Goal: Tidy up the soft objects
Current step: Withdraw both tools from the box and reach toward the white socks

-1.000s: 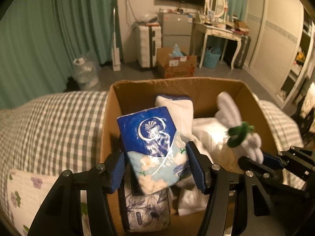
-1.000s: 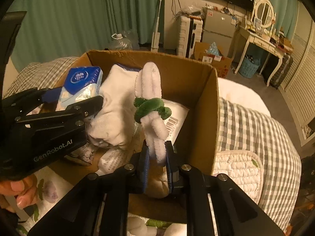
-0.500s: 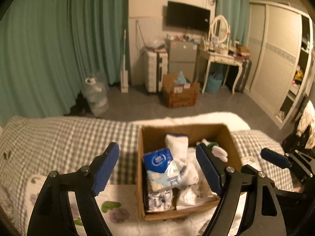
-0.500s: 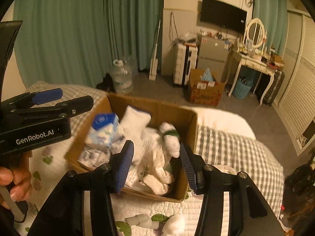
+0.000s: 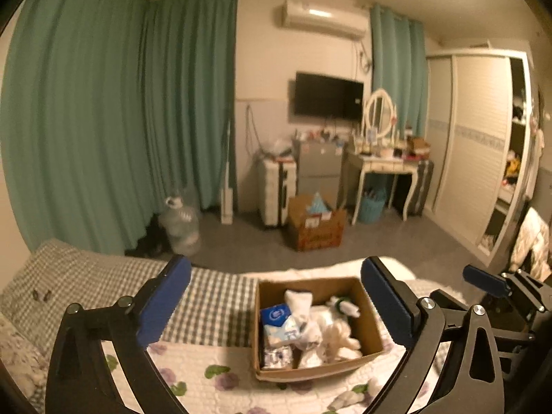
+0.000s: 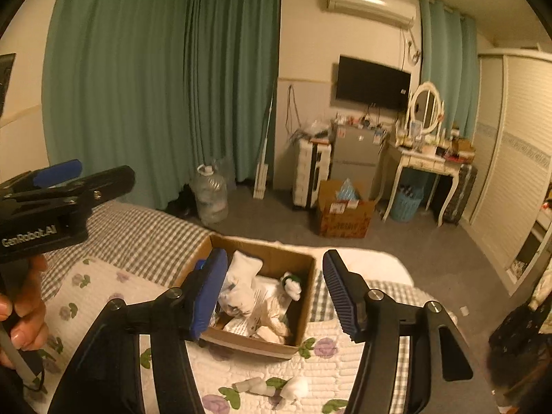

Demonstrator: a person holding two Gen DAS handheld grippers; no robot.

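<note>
A cardboard box (image 5: pixel 371 314) sits on the bed, also seen in the right wrist view (image 6: pixel 305 296). Inside lie a blue tissue pack (image 5: pixel 277 319), white socks (image 5: pixel 300 302) and a white plush toy with a green band (image 5: pixel 345 305). The toy shows in the right wrist view (image 6: pixel 292 284) too. My left gripper (image 5: pixel 276 302) is open and empty, held high above the box. My right gripper (image 6: pixel 274 291) is open and empty, also high above the box. Small white soft objects (image 6: pixel 272 386) lie on the quilt in front of the box.
The bed has a floral quilt (image 6: pixel 103 296) and a checked cover (image 5: pixel 214 296). Beyond it are green curtains, a water jug (image 5: pixel 181 222), a suitcase (image 5: pixel 276 188), a second cardboard box (image 5: pixel 315 226) on the floor, a dressing table (image 5: pixel 383 169) and a wardrobe.
Both grippers let go of their items, the tissue pack and the plush toy, into the box, opened wide, and pulled up and back from the box.
</note>
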